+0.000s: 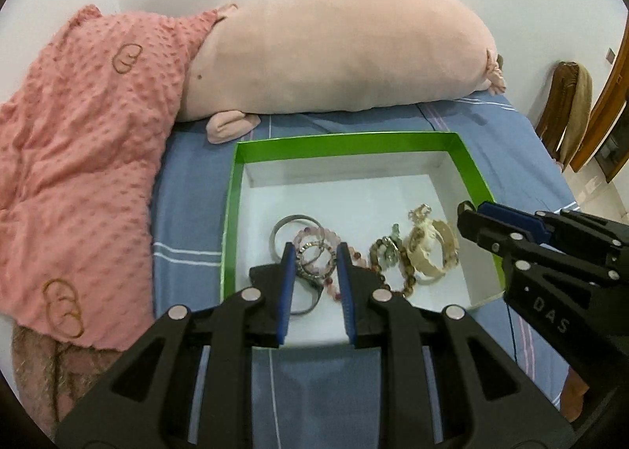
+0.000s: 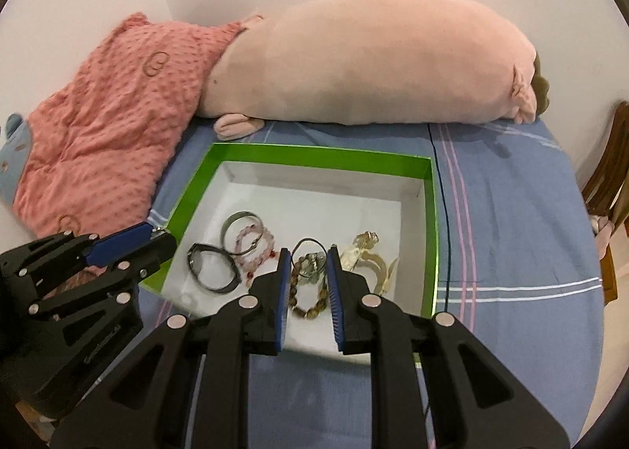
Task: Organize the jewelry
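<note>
Left gripper parted, nothing between the blue pads, poised over the near-left part of the green-rimmed box, aimed straight at the pink bead bracelet and the thin rings tangled with it. Silver bangle just beyond, toward the left wall; dark cord bracelet nearest the front-left corner. Right gripper also parted and empty, over the near-middle of the box, brown bead bracelet lying directly ahead between its fingers, long axis running front to back along the finger line. Cream bangle with gold piece to its right, toward the right wall. Back half of the box floor bare. Left gripper nearer the pink cluster, right nearer the brown beads; each likely needs only a short descent and close. Box on the blue bedsheet, plush pig well behind.
</note>
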Tool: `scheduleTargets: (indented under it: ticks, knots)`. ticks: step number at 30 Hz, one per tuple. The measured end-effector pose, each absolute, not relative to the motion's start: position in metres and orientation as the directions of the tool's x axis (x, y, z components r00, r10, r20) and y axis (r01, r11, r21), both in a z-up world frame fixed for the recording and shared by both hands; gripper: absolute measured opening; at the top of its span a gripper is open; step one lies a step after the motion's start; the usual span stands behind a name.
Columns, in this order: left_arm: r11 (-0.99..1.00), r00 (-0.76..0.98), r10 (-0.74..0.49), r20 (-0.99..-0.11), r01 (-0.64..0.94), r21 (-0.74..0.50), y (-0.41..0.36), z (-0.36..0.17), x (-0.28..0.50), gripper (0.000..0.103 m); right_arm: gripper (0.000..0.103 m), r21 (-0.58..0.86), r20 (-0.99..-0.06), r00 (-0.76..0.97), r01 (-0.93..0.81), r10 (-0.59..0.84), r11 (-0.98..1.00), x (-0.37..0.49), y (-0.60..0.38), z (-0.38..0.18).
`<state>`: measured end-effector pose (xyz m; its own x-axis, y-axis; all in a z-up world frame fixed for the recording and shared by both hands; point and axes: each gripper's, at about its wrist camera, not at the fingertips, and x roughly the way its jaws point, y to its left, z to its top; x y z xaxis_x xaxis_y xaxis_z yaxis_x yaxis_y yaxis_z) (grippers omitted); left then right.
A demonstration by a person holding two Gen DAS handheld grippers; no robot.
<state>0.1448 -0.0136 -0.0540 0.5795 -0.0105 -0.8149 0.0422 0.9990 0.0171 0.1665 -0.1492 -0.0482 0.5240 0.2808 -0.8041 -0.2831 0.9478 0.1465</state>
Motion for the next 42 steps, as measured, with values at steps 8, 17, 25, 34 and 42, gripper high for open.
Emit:
scheduleTargets:
  ticks: [8, 17, 25, 34, 42]
  knots:
    - [0.999, 0.496, -0.012, -0.868, 0.033, 0.005, -0.012, -0.103, 0.181, 0.021, 0.018, 0.147, -0.854, 0.461, -0.230, 0.241, 0.962, 0.208, -0.150, -0.093]
    - [1.000, 0.454, -0.001, -0.891, 0.023, 0.011, -0.007, -0.124, 0.192, 0.042, 0.044, 0.097, -0.879, 0.441, -0.211, 0.184, 0.973, 0.218, -0.144, -0.116]
    - [0.999, 0.514, 0.038, -0.857, -0.012, 0.037, -0.001, -0.093, 0.174, 0.080, 0.076, 0.060, -0.840, 0.521, -0.185, 0.150, 0.981, 0.201, -0.150, -0.082]
    - [0.999, 0.525, 0.042, -0.850, -0.019, 0.038, -0.005, -0.069, 0.149, 0.089, 0.096, 0.033, -0.814, 0.572, -0.134, 0.104, 0.990, 0.171, -0.161, -0.051]
    - [0.999, 0.533, 0.039, -0.845, -0.013, 0.038, -0.009, -0.059, 0.135, 0.098, 0.097, 0.063, -0.812, 0.572, -0.121, 0.122, 0.991, 0.157, -0.167, -0.045]
